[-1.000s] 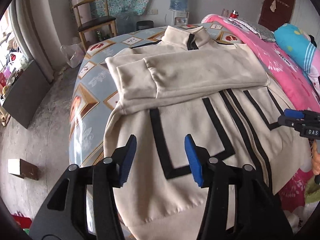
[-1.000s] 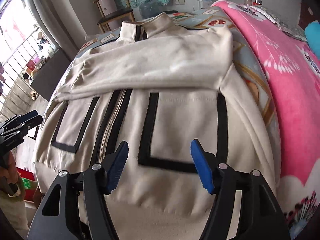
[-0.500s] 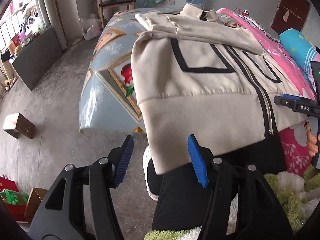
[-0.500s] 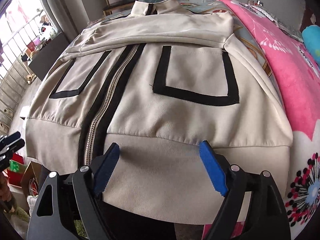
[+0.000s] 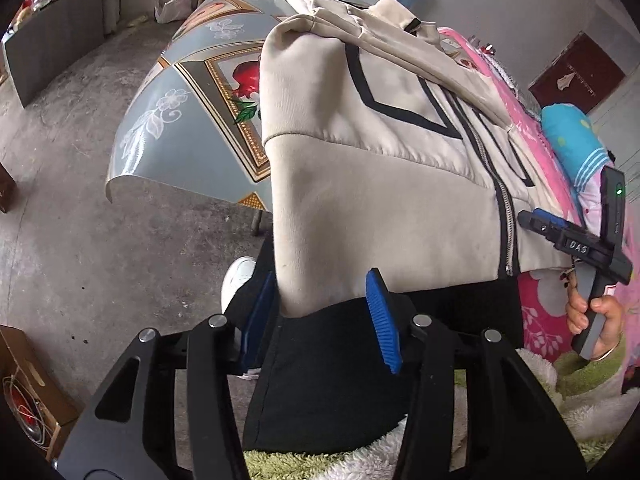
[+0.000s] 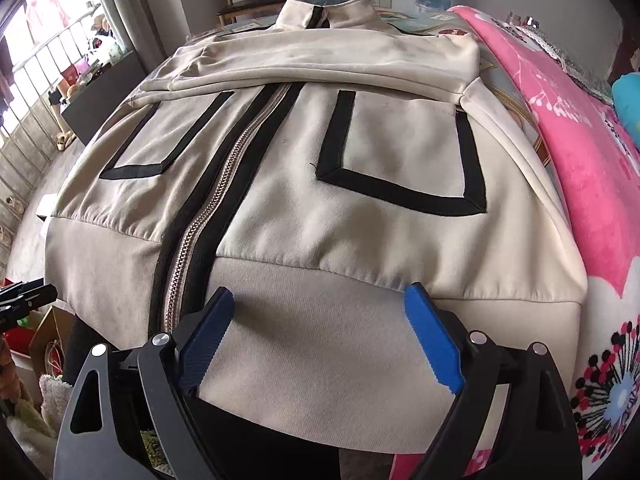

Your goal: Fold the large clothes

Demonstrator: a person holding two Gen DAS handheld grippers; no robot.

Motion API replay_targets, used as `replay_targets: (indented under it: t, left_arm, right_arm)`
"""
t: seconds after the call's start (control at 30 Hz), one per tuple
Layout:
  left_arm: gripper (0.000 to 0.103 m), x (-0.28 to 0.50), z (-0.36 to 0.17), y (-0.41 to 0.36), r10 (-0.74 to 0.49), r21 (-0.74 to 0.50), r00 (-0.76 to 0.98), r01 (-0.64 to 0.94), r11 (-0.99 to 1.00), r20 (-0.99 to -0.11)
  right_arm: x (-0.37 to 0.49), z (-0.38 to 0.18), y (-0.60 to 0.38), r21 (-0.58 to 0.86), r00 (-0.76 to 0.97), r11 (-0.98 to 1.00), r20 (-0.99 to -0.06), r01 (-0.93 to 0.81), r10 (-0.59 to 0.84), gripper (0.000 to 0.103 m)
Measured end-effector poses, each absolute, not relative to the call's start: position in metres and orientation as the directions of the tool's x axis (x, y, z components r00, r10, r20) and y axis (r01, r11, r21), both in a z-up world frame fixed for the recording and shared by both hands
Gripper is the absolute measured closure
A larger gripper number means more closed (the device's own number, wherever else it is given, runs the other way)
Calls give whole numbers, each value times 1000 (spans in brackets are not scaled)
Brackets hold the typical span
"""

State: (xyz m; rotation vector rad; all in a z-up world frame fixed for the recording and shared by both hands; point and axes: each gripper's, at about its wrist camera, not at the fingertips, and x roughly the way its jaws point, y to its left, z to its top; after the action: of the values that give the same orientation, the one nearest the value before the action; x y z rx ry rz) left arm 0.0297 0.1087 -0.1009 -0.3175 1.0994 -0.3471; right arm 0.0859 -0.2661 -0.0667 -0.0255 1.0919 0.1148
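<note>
1. Cream zip-up jacket lies front-up on the tabletop, sleeves folded across the chest, ribbed hem hanging over the near edge.
2. Left gripper: jaws closing, the hem's left corner between the blue pads; firm contact on both sides cannot be confirmed.
3. Right gripper: jaws opening, spread wide; hem fabric lies between and below the pads, not pinched.
4. Jacket zipper runs ahead and left of the right gripper.
5. Pink blanket lies right of the right gripper, beside the jacket.
6. A hand grips the right gripper's handle, far right of the left gripper.
</note>
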Motion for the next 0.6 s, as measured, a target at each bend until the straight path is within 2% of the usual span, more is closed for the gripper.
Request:
replay_targets:
  t: [0.17,0.3,0.47,0.6]
  left_arm:
    - [58,45,-111,112,-436,-444,387,74,893,-812]
    - [58,51,-119,118,-490,-520,381,29,854,-784]
    - [58,45,-110,119,-559,-587,411,70,807,-720]
    - [60,42,-105,113,-552,-570,414,94,816,-723]
  right_arm:
    - [87,-67,-266,32,452,993,-889,-110,79,17]
    - [88,-67,-266,26,445,993,-892,-113,74,17]
    - [89,-67,-264,19,441,993,-895,-112,67,16]
    - [89,-68,-264,20,444,994,-893,-112,68,15]
